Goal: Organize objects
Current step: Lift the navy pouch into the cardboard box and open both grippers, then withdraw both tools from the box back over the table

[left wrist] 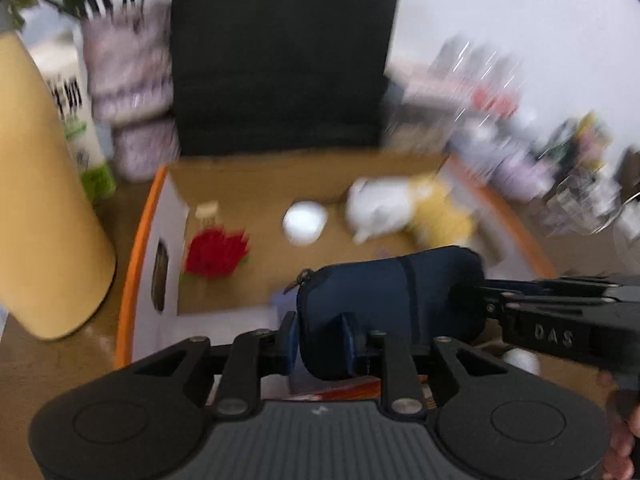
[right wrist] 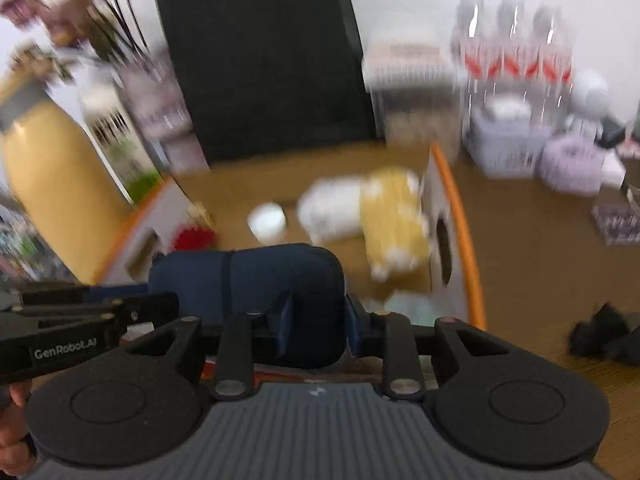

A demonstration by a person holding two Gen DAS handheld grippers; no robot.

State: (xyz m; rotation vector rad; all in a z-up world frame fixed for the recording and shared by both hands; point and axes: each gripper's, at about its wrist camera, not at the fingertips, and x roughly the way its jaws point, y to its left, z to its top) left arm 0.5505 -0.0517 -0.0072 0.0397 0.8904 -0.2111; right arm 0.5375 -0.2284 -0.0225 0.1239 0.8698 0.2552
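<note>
A navy blue zip pouch [left wrist: 384,300] hangs over an open cardboard box [left wrist: 168,240] with an orange rim. I hold it between both grippers. My left gripper [left wrist: 320,340] is shut on its near left end. In the left wrist view my right gripper reaches in from the right to the pouch's other end. In the right wrist view my right gripper [right wrist: 318,320] is shut on the pouch [right wrist: 248,284]. The box [right wrist: 440,208] holds a red flower [left wrist: 216,254], a white cup [left wrist: 305,222] and a white and yellow plush toy [left wrist: 400,208].
A tall yellow bottle [left wrist: 44,200], a milk carton [left wrist: 80,120] and a flower vase [left wrist: 128,68] stand left of the box. A black screen [left wrist: 280,52] rises behind it. Water bottles [right wrist: 516,52], lilac baskets [right wrist: 504,144] and a black cloth [right wrist: 604,332] lie to the right.
</note>
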